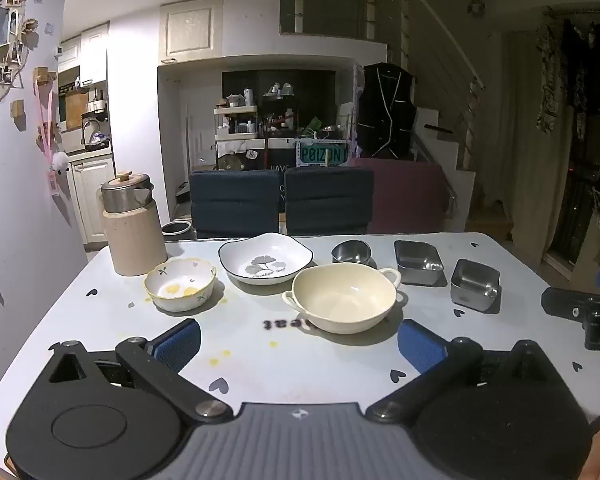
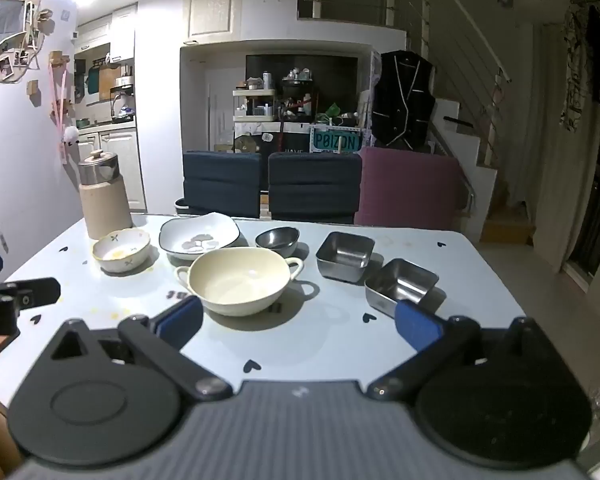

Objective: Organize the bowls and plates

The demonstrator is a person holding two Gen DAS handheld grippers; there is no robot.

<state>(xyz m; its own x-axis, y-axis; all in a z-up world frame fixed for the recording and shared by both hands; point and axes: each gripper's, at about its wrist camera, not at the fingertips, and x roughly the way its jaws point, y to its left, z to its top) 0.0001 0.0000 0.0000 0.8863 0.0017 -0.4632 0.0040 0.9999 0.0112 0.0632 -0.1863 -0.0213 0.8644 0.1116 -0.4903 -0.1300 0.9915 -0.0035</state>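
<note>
A cream two-handled bowl (image 1: 343, 295) (image 2: 238, 280) sits mid-table. Behind it lies a white dish with a leaf print (image 1: 265, 258) (image 2: 198, 236), and to the left a small flowered bowl (image 1: 180, 283) (image 2: 121, 254). A round steel bowl (image 1: 351, 251) (image 2: 278, 239) and two square steel dishes (image 1: 418, 261) (image 1: 475, 283) (image 2: 345, 255) (image 2: 401, 285) stand to the right. My left gripper (image 1: 298, 342) is open over the table's near side, nothing between its blue pads. My right gripper (image 2: 298, 322) is open too, its right pad close in front of the nearer square dish.
A beige jug with a steel lid (image 1: 132, 226) (image 2: 103, 196) stands at the table's far left corner. Two dark blue chairs (image 1: 280, 202) and a purple one (image 2: 408, 188) line the far edge of the table (image 1: 260, 352). A wall runs along the left.
</note>
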